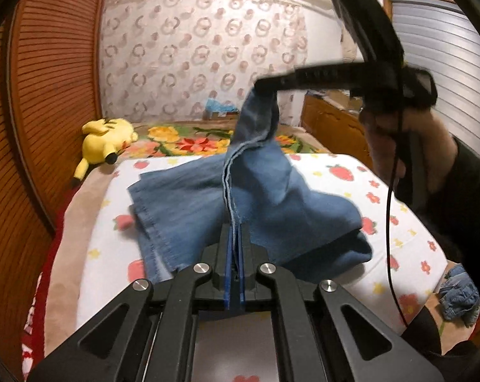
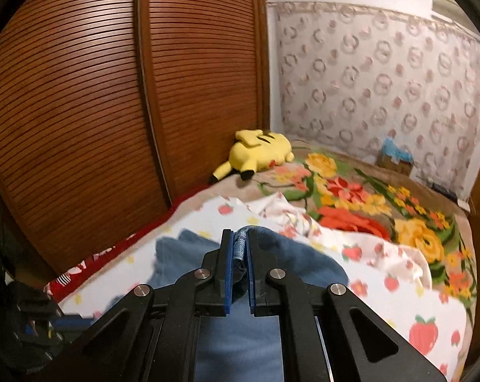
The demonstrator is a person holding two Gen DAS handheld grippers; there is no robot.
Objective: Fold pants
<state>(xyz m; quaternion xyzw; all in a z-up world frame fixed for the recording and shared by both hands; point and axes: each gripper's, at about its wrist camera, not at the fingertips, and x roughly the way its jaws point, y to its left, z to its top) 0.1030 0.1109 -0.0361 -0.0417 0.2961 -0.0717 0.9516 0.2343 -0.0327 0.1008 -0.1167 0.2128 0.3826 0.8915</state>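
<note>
The blue denim pants are soft but weighty, sagging over the strawberry-print sheet. The left gripper pinches a seam edge; the right gripper, blurred, seems clamped on a bunched, lifted end. Hems and seams grip best.

The bed wears a white strawberry-print sheet; blue pants lie partly on that sheet. Beyond the sheet spreads a floral blanket, and a yellow plush toy lies at the blanket's far edge
</note>
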